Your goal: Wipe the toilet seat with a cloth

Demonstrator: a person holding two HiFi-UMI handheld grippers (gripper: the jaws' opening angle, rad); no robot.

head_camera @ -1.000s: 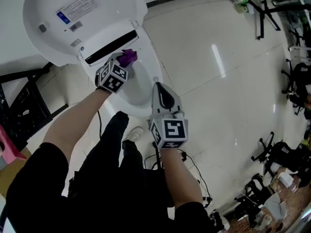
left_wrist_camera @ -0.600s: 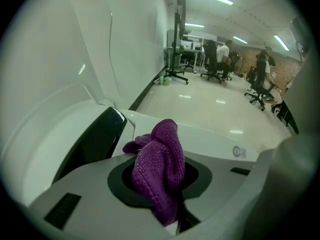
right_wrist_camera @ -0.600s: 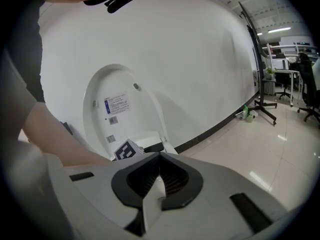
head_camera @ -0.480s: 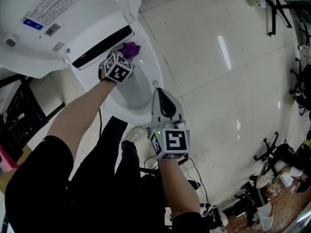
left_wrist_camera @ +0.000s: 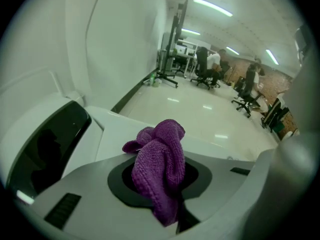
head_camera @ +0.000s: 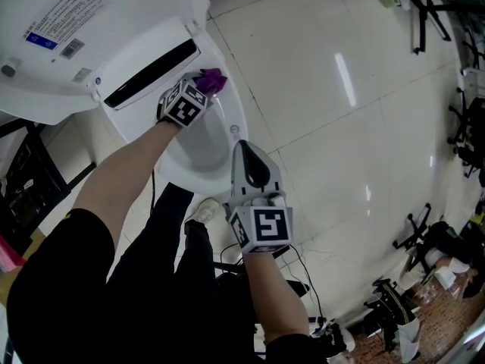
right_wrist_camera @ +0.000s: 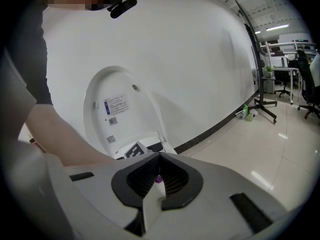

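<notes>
The white toilet stands with its lid [head_camera: 68, 44] raised, and its seat [head_camera: 238, 121] rings the bowl. A crumpled purple cloth [head_camera: 211, 79] lies on the seat's rear right part, beside the black slot under the lid. My left gripper [head_camera: 201, 89] is shut on the cloth [left_wrist_camera: 161, 166], which bulges up between the jaws in the left gripper view. My right gripper [head_camera: 242, 145] hovers at the bowl's front rim, pointing toward the toilet. It is shut with nothing in it [right_wrist_camera: 156, 185]. The right gripper view shows the raised lid [right_wrist_camera: 117, 106] and the left gripper's marker cube [right_wrist_camera: 134, 150].
A black rack [head_camera: 26, 184] stands left of the toilet. Cables [head_camera: 299, 264] trail on the tiled floor by the person's shoe [head_camera: 201, 211]. Office chairs [head_camera: 428, 241] and a black stand [head_camera: 424, 14] line the right side. A green bottle [right_wrist_camera: 247, 111] sits by the wall.
My left gripper has slid the purple cloth rightward along the back of the seat. The right gripper has stayed near the bowl's front rim.
</notes>
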